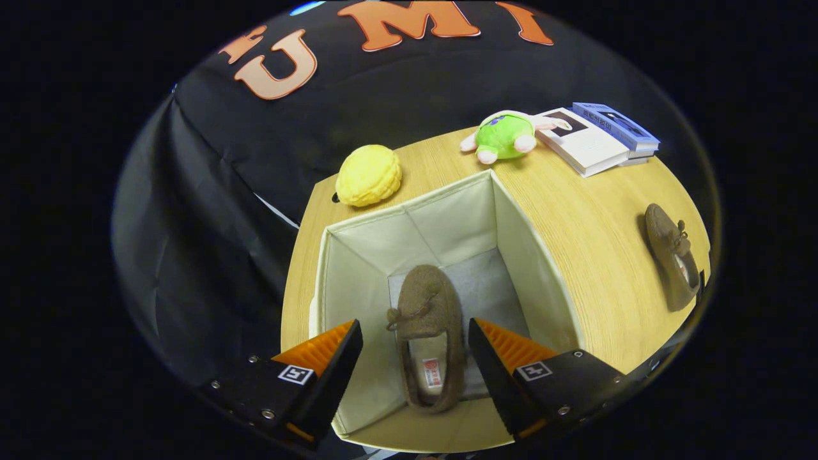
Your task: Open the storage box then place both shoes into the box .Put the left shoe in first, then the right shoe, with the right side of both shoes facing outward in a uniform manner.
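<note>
A cream fabric storage box (pixel 540 268) stands open on the wooden table (pixel 594 217). One brown slipper (pixel 427 332) lies on the box's grey floor, toe pointing away from me, its opening and insole facing up. My gripper (pixel 415 342) hovers above the box with its fingers spread wide on either side of that slipper, touching nothing. The second brown slipper (pixel 671 255) lies on the table to the right of the box, well beyond the right finger.
A yellow plush ball (pixel 369 175) sits behind the box's far left corner. A green plush toy (pixel 505 136) and two stacked books (pixel 591 142) lie at the table's far side.
</note>
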Demonstrator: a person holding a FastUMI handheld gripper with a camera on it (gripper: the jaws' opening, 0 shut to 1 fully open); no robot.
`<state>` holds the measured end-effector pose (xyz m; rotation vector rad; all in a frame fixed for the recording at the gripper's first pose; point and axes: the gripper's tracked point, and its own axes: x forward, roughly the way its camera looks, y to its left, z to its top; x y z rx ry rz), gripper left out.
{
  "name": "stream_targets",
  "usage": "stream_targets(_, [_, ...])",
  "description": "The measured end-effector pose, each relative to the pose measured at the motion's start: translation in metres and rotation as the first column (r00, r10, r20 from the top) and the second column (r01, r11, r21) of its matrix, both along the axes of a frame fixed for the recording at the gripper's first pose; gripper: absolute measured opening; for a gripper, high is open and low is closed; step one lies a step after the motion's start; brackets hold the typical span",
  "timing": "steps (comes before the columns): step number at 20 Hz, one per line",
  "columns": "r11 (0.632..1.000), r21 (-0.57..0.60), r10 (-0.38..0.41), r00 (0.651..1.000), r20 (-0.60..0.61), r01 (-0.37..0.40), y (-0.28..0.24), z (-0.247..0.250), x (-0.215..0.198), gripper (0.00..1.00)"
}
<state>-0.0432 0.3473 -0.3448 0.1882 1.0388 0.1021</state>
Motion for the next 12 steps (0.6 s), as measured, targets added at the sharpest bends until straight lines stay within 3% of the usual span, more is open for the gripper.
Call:
stream_targets(7, [0.998, -0.025, 0.064, 0.985, 0.162, -0.061, -0.035, 0.060, 0.022, 0.99])
stream_targets(12, [0.997, -0.071, 0.040, 0.967, 0.252, -0.023, -0.095, 0.092, 0.034, 0.99])
